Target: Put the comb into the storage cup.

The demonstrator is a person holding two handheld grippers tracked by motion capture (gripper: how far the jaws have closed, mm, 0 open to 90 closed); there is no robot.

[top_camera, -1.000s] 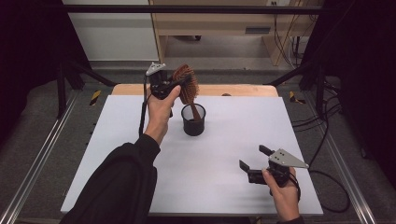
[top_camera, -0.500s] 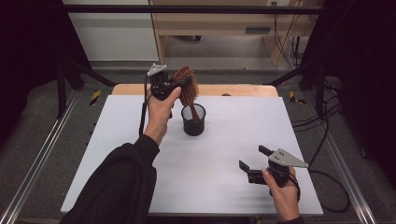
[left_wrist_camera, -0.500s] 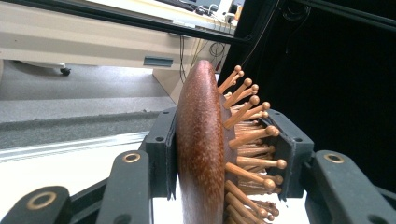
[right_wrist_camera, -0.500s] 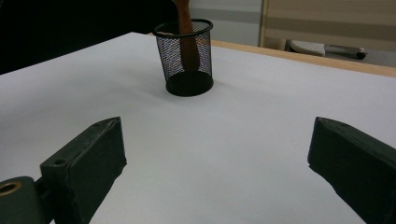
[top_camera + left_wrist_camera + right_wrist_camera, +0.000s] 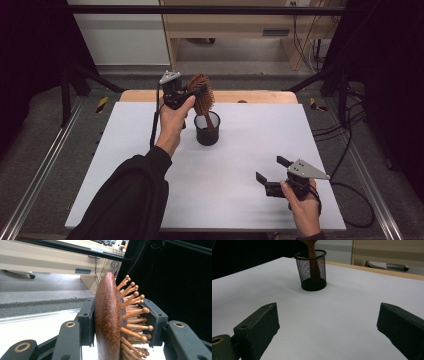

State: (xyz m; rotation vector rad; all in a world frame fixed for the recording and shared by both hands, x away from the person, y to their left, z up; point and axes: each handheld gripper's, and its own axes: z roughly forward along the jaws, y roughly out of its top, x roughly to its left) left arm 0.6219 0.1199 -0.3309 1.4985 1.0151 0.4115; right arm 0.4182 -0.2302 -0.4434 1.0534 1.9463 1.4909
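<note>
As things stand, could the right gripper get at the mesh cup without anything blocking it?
Probably yes: the right gripper stands open, and only bare white table lies between it and the mesh cup. The hairbrush handle already sits inside the cup.

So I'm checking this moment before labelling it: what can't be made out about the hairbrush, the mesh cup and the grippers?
- Hairbrush: in the left gripper view its handle is cut off by the bottom edge.
- Mesh cup: whether the handle's tip rests on the bottom is blurred by the mesh, right gripper view; in the high view the brush head covers part of the rim.
- Left gripper: its jaws are hidden by the hand and brush, high view.
- Right gripper: its body lies below the frame.
</note>
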